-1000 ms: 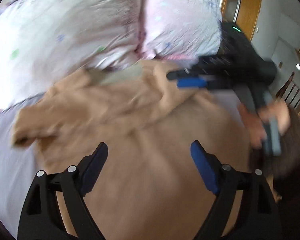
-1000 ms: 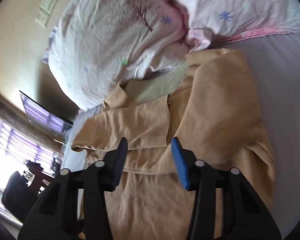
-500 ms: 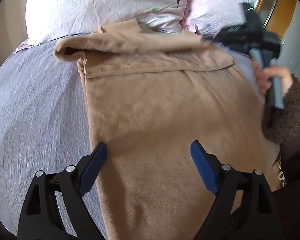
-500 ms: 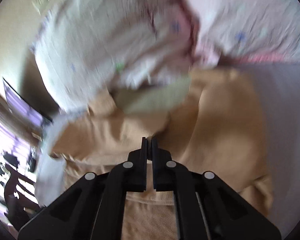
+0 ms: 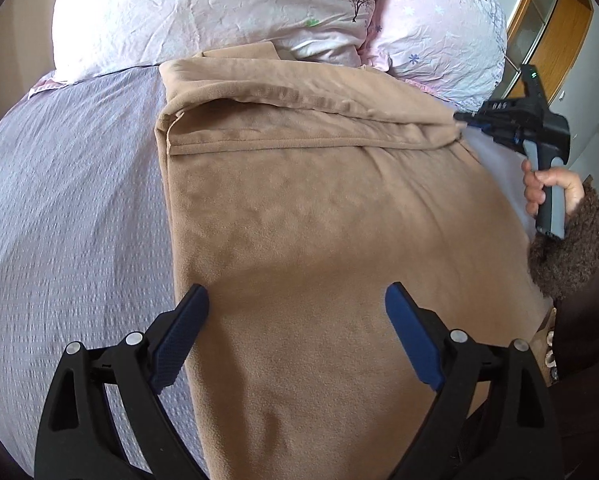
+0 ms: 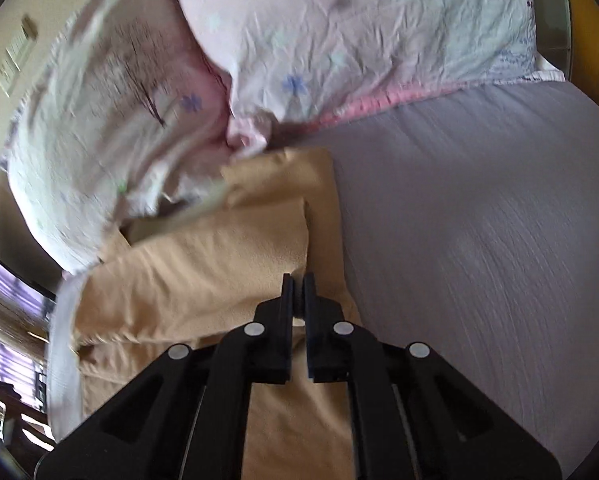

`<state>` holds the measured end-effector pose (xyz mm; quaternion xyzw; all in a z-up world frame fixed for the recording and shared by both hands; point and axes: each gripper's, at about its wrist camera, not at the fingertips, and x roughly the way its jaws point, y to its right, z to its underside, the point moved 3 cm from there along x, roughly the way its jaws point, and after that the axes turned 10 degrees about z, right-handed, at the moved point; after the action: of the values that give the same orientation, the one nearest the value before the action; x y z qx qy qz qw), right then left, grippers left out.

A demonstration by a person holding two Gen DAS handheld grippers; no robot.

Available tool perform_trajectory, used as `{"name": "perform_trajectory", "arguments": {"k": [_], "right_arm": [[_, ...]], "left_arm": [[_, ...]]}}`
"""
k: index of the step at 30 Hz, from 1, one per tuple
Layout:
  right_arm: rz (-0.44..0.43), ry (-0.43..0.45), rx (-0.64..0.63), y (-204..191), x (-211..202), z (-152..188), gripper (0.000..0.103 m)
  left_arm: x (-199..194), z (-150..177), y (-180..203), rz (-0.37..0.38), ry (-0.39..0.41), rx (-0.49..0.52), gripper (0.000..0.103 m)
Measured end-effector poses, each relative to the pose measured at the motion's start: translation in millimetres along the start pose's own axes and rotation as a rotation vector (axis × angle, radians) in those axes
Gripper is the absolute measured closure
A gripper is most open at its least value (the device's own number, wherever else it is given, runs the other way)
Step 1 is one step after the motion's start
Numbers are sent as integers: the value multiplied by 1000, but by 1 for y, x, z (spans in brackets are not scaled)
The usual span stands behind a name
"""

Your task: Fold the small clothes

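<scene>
A tan fleece garment [image 5: 319, 216] lies spread on the lilac bedsheet [image 5: 71, 216], its far part folded into a band [image 5: 299, 120] across the top. My left gripper [image 5: 297, 336] is open and empty, hovering over the near part of the garment. My right gripper [image 6: 298, 280] is shut on the folded sleeve's edge [image 6: 235, 264] at the garment's right side; it also shows in the left wrist view [image 5: 465, 120], pinching the band's right end.
Two floral pillows [image 5: 227, 8] [image 5: 439, 32] lie against the garment's far edge. Bare lilac sheet [image 6: 479, 240] lies to the right of the garment. A wooden door frame [image 5: 555, 40] stands behind the bed at the right.
My right gripper closed on the sleeve and drew it across to the right, laying a straight folded band. My left gripper stayed open and drew back over the garment's near part.
</scene>
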<state>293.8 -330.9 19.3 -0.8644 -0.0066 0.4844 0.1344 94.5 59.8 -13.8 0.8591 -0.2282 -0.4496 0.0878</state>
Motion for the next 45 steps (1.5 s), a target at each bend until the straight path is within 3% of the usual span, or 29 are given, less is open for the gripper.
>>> {"name": "perform_trajectory", "arguments": {"k": [2, 3, 5, 6, 9, 12, 15, 16, 17, 21, 23, 25, 27, 30, 33, 37, 43, 45], "right_arm": [[31, 26, 9, 5, -10, 3, 84], [26, 63, 11, 5, -19, 2, 81], [-7, 139, -17, -5, -35, -2, 65], [-29, 155, -38, -12, -39, -4, 63], [-83, 99, -108, -32, -26, -8, 56], [-34, -82, -98, -31, 13, 3, 52], [-69, -81, -91, -28, -1, 12, 52], [-87, -100, -77, -26, -8, 17, 48], [-123, -120, -70, -24, -18, 24, 39], [-348, -96, -156, -25, -89, 64, 22], [-429, -76, -229, -22, -135, 97, 11], [-493, -91, -276, -12, -166, 129, 8], [-529, -130, -309, 16, -190, 172, 8], [-466, -214, -273, 59, -198, 211, 8], [-416, -273, -183, 88, -186, 231, 8], [-459, -282, -71, 106, -162, 232, 9], [-588, -282, 4, 104, -134, 226, 33], [-609, -282, 8, 102, -132, 225, 46]], "left_arm": [[-2, 1, -1, 5, 2, -4, 13], [-2, 1, -2, 4, 2, -3, 12], [-1, 0, -1, 0, 0, 2, 11], [0, 0, -1, -2, -2, 5, 10], [2, 0, 1, -14, -4, 15, 9], [-1, 1, -1, -1, 4, 2, 9], [-13, 4, -5, 62, 18, -38, 9], [-22, 6, -7, 82, 35, -47, 9], [-29, 8, -8, 89, 50, -48, 9], [-69, 25, -12, 140, 121, -50, 4], [-90, 41, -15, 209, 149, -50, 2], [-104, 60, -19, 279, 152, -57, 1], [-114, 85, -25, 344, 145, -75, 1], [-117, 118, -36, 423, 114, -141, 1], [-108, 135, -44, 398, 72, -188, 1], [-90, 140, -47, 405, 54, -234, 1], [-59, 126, -49, 420, 44, -332, 2], [-55, 123, -47, 444, 56, -347, 16]]}}
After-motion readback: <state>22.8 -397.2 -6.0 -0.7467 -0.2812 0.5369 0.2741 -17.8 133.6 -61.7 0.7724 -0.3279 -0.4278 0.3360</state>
